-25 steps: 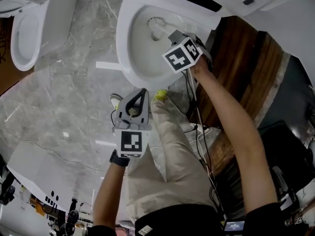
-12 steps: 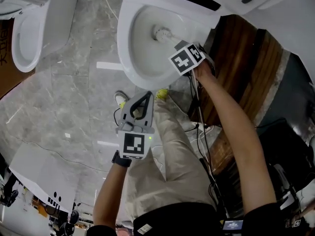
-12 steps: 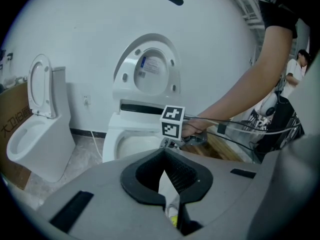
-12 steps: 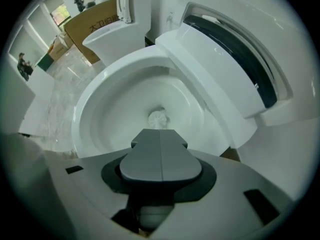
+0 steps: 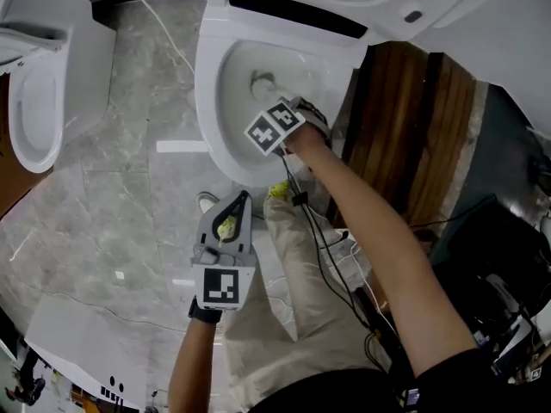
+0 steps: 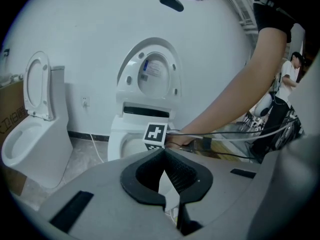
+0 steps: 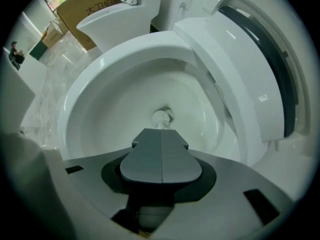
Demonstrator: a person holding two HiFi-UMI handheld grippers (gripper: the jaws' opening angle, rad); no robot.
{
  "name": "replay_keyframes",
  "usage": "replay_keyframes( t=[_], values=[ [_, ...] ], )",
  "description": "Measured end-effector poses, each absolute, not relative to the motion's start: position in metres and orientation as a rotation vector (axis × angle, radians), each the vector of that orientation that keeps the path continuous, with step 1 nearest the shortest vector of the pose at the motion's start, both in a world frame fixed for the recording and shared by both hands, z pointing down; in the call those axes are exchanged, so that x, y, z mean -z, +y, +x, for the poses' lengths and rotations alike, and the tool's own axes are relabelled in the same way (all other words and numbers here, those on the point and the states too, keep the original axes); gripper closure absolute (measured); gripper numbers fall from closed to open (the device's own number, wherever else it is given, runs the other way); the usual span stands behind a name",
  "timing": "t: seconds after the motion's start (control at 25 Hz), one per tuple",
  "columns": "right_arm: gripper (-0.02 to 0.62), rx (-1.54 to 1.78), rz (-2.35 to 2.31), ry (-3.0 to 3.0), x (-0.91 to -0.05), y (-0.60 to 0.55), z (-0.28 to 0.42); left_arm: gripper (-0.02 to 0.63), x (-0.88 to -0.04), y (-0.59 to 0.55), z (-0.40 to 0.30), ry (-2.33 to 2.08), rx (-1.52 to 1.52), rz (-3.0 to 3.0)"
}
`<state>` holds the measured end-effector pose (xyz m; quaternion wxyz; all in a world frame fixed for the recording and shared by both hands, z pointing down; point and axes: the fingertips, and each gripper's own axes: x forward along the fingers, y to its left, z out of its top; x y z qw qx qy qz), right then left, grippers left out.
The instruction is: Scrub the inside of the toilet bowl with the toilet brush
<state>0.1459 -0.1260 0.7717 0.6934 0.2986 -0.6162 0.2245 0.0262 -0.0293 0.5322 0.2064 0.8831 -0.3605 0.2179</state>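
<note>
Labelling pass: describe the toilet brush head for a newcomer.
Two white toilets stand on the grey marble floor; take the toilet beside the dark wooden panel. In its bowl, beyond the right gripper, sits the round white head of the toilet brush; the neighbouring toilet has none.

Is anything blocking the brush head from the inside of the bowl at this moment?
Nothing visible does. The lid is raised, and the toilet brush, clamped by the right gripper, has its head low inside the toilet bowl with open space around it.
</note>
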Motion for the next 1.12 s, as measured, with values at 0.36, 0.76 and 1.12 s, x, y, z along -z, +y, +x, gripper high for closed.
replay_keyframes(
  t=[0.36, 0.76, 1.12],
  values=[
    [0.434, -0.466, 0.630, -1.376, -0.809, -0.143, 0.143, 0.589, -0.576, -0.034, -0.019, -1.106, -0.617, 2.285],
    [0.344, -0.384, 0.719, -1.315, -0.812, -0.200, 0.173, 0.589, -0.580, -0.053, -0.005, -1.066, -0.649, 2.341],
    [0.433, -0.388, 0.667, -1.449, -0.805, -0.115, 0.149, 0.589, -0.550, -0.029, -0.002, -1.041, -0.646, 2.353]
  ],
)
